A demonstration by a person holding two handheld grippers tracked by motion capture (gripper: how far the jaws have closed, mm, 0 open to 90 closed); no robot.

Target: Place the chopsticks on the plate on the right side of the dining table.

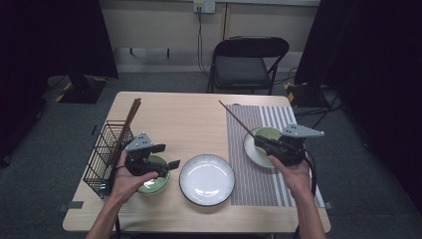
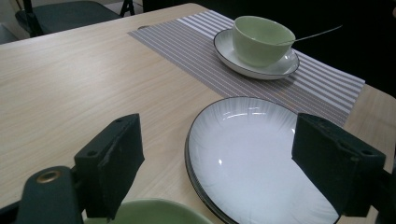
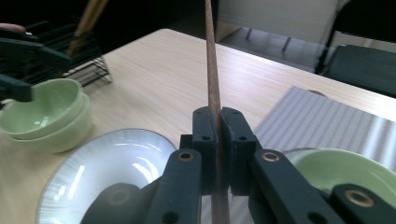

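Observation:
My right gripper (image 1: 260, 141) (image 3: 218, 135) is shut on a brown wooden chopstick (image 1: 236, 119) (image 3: 212, 79), which sticks out past the jaws over the striped placemat (image 1: 278, 117). It hovers above a green bowl (image 1: 268, 134) (image 3: 345, 172) that sits on a white saucer (image 1: 251, 152). My left gripper (image 1: 166, 156) (image 2: 224, 163) stands open over two stacked green bowls (image 1: 154, 181) (image 3: 42, 112), with nothing between its jaws. A white plate (image 1: 206, 179) (image 2: 252, 158) lies between the two hands.
A black wire basket (image 1: 104, 149) holding more chopsticks (image 1: 130, 117) stands at the table's left edge. In the left gripper view a spoon (image 2: 317, 32) rests in the far bowl (image 2: 261, 39). A folding chair (image 1: 249, 62) stands behind the table.

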